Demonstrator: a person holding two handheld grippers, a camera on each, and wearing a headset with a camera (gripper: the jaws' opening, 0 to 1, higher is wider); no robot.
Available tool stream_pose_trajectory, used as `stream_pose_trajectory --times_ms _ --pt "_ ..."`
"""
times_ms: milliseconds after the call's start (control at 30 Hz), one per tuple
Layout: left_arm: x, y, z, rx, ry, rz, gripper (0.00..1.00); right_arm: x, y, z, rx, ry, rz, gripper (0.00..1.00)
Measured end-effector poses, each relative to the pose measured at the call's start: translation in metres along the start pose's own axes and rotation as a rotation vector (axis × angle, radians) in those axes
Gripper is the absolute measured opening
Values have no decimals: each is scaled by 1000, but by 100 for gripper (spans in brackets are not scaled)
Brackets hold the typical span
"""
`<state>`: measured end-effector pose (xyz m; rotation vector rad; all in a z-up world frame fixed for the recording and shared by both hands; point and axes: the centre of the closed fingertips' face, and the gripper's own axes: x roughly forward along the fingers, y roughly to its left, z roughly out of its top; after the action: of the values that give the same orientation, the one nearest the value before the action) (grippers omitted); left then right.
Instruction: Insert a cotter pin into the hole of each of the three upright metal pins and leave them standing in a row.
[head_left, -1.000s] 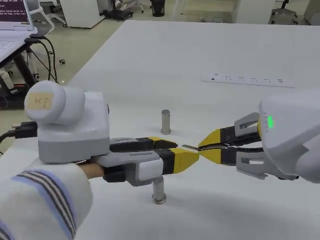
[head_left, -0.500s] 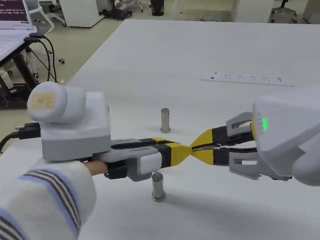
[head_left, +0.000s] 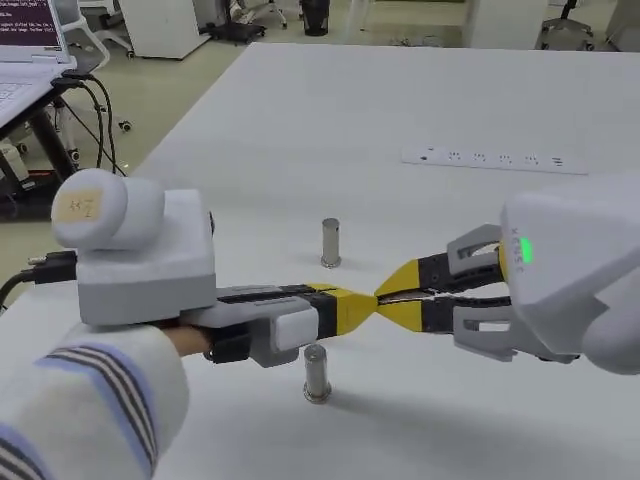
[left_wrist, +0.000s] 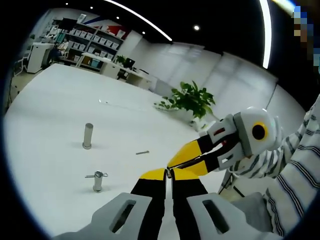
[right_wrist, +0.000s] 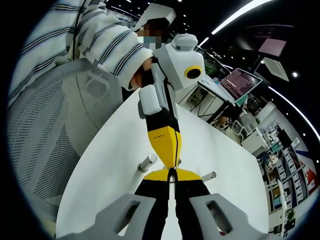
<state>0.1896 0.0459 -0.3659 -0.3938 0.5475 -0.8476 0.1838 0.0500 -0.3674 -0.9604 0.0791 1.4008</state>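
Grippers meet tip to tip above a smooth, matte white surface (head_left: 300, 130). The left gripper (head_left: 365, 305) is grey plastic with black arms and yellow wedge tips, held out from a striped knit sleeve (head_left: 90, 410). Its jaws are drawn together to a thin slit. The right gripper (head_left: 385, 298), of the same make, has its jaws pressed together on a cotter pin (left_wrist: 186, 163), a thin sliver of metal lying along them toward the left tips. Whether the left jaws also pinch it I cannot tell.

Two short polished steel cylinders with slightly flared feet stand upright on the surface. The far metal pin (head_left: 330, 243) is beyond the tips. The near metal pin (head_left: 316, 373) is on the person's side, just beside the left gripper's body. In the left gripper view one upright pin carries a second cotter pin (left_wrist: 95, 175) crosswise near its top, and a loose cotter pin (left_wrist: 142, 152) lies flat nearby.

A flat white power strip (head_left: 490, 158) lies well apart. Around the surface are a laptop (head_left: 25, 35), black cables (head_left: 95, 110), a mesh chair (right_wrist: 45, 135), a leafy plant (left_wrist: 192, 100) and shelves (left_wrist: 85, 42).
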Motion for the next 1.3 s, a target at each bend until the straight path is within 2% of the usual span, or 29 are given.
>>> stream_pose_trajectory --times_ms 67,267,333,400,467,533,567,633,733,767,800,833,867,967,1100,1200,1300 --pt "0 0 2 -59 -13 10 0 -1 -2 1 0 -5 -21 0" --pt "0 0 0 -9 2 17 0 -3 0 1 37 -26 -6 0" --pt "-2 2 0 16 5 22 0 -4 1 1 85 -40 0 9" --pt "-4 1 0 44 6 19 0 -4 1 -4 130 -39 8 11" --pt "-8 0 -2 103 22 9 0 -2 7 -8 259 -57 48 12" --pt "-11 0 -6 168 40 12 0 0 9 -10 376 -94 79 17" --pt "-12 -1 -7 177 46 9 0 0 9 -11 411 -102 86 20" --pt "-15 -4 -10 203 53 -7 0 0 8 -11 419 -125 83 19" --pt "-19 -8 -12 271 54 -20 0 2 17 -9 470 -139 137 15" --pt "-19 -9 -12 267 50 -23 0 3 21 -6 503 -152 166 15" --pt "-20 -11 -12 275 51 -37 0 3 26 -1 570 -177 203 14" --pt "-21 -12 -12 288 51 -41 0 2 28 4 592 -205 222 14" --pt "-21 -13 -12 318 50 -46 0 2 28 9 606 -229 227 11" --pt "-22 -16 -11 340 46 -62 0 3 30 7 572 -204 221 6" --pt "-22 -20 -14 368 54 -88 0 3 32 10 583 -216 230 1" --pt "-22 -21 -15 376 58 -96 0 2 34 10 580 -214 239 0" --pt "-22 -22 -19 412 74 -112 0 1 39 9 569 -208 257 0"
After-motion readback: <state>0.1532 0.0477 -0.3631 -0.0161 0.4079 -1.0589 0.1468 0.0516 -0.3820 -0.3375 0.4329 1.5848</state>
